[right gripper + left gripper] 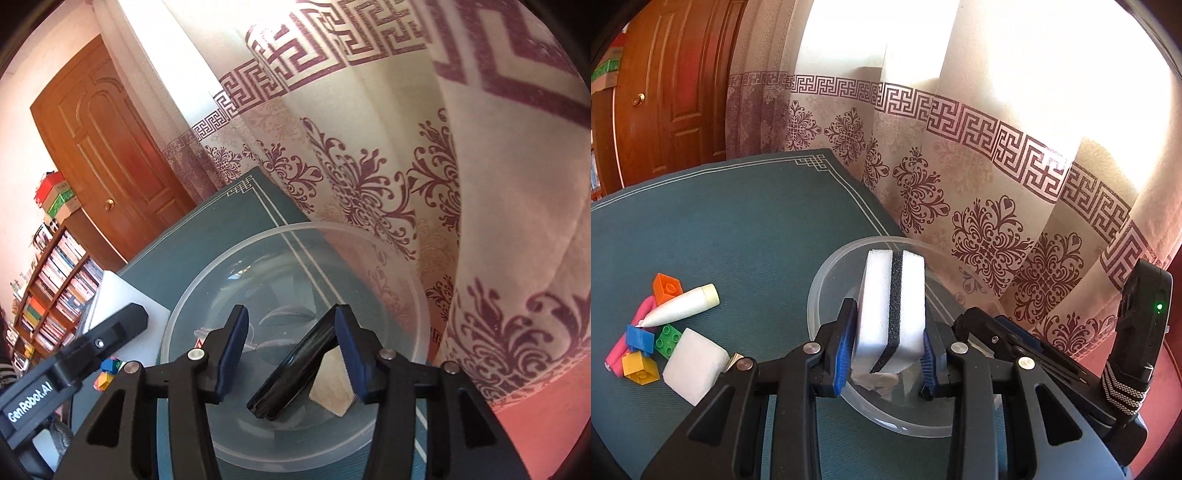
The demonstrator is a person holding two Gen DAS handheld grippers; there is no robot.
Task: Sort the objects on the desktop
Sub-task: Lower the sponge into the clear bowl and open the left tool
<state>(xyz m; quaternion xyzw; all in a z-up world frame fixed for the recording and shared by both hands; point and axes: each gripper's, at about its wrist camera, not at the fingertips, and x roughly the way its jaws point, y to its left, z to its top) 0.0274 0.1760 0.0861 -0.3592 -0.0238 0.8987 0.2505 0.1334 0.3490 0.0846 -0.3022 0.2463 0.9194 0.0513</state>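
Note:
My left gripper [888, 343] is shut on a white sponge with a black middle layer [894, 306], held upright over a clear plastic bowl [827, 280]. In the right wrist view my right gripper [291, 317] stands open over the same bowl [192, 295]. A glossy black cylinder-like object [295, 373] tilts between its jaws. The object's upper end leans on the right pad and it is clear of the left pad. A beige piece [332, 395] lies on the bowl's bottom beside it.
On the teal mat [738, 221] to the left lie an orange brick [666, 288], a white tube [683, 306], a pink roll [639, 332], blue [639, 338], green [668, 341] and yellow bricks [641, 371], and a white block [694, 369]. A patterned curtain [979, 221] hangs close behind the bowl.

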